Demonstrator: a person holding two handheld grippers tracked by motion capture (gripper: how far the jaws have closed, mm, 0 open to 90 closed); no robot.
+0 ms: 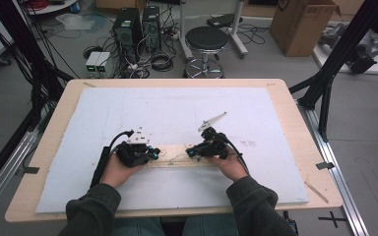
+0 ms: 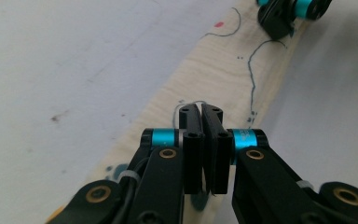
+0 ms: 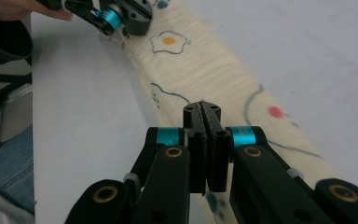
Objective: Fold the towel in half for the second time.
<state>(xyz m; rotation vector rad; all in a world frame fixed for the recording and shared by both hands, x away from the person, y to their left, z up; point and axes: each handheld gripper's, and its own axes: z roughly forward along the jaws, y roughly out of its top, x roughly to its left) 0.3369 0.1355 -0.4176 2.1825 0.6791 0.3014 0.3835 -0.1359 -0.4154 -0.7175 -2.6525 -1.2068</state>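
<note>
High view, cloth: a narrow pale cloth point(image 1: 177, 156) lies flat across the white mat point(image 1: 177, 113) on the table point(image 1: 54, 128), near the person's edge, stretched between our two grippers.
High view, grippers: our left gripper point(image 1: 153, 153) sits at the cloth's left end and our right gripper point(image 1: 191, 152) toward its right end, tips facing each other.
High view, advice: we judge the step to be picking the cloth up by its ends; we should pinch both ends at the same depth and keep the hands level so the strip does not twist.
High view, writing: none that we can read; the boxes and gear behind the table are too small.
Left gripper view, jaws: the left gripper point(image 2: 200, 112) has its jaws together just above the cloth point(image 2: 214, 74); whether a fold is caught between them we cannot tell.
Left gripper view, advice: we should check for fabric between the pads before lifting.
Left gripper view, marks: drawn blue lines and a red dot, no letters.
Right gripper view, jaws: the right gripper point(image 3: 204, 108) is also closed, its tips low over the cloth point(image 3: 200, 60); a catch is not clear.
Right gripper view, marks: a fried-egg drawing point(image 3: 168, 42), a red dot, blue curls; no brand or label.
</note>
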